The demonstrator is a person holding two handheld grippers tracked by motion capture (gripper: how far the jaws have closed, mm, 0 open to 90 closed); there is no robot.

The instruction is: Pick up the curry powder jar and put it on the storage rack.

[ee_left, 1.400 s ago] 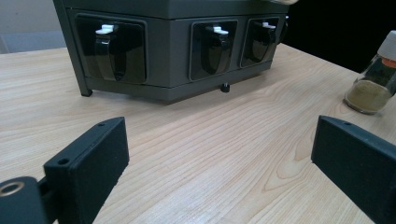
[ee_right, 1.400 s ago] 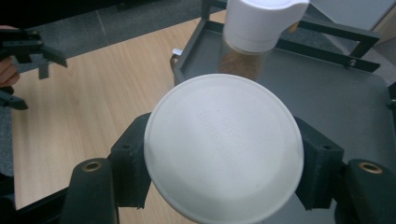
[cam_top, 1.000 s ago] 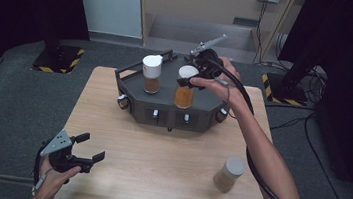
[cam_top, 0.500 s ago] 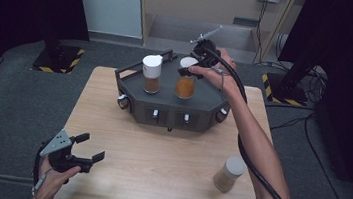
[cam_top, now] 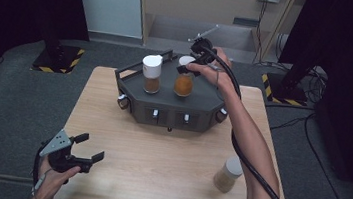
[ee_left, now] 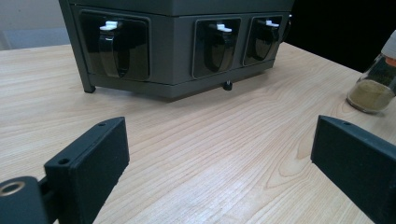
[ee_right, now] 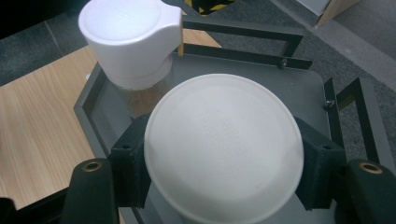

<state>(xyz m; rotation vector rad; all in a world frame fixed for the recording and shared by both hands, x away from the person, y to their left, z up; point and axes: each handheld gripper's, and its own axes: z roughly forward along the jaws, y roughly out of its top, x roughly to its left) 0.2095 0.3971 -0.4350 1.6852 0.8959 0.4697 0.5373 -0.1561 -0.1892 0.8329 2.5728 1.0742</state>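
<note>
Lowered since a second ago: orange-spice jar (cam_top: 183, 82), then lifted at the front edge of the rack and now standing on its dark top, farther back. Right gripper (cam_top: 192, 66) carried back with it, reaching in from behind and to the right at the jar's white lid (ee_right: 223, 148). Clamped on that lid, one black jaw pressed to each side of the disc in the right gripper view, camera looking straight down on it. Jar upright, orange-brown powder showing through the glass below the lid.

Just beside it on the same rack top, to its left in the high view, a second jar with a white flip-top cap (cam_top: 151, 73), brown spice inside, upright, close to the gripped jar but not seen touching. Grey hexagonal spice rack (cam_top: 203, 110) at the far middle of the wooden table (cam_top: 157, 163), dispenser windows with white tabs (ee_left: 109, 25) along its front faces.

Left gripper (cam_top: 84, 150) low at the near left corner of the table, held in a hand (cam_top: 52, 178), unchanged from before. Jaws spread wide, bare wood between them, nothing grasped.

Third jar of tan-green powder (cam_top: 227, 174) alone near the table's right front, well apart from both grippers, its base at the right edge of the left gripper view (ee_left: 376, 81).
</note>
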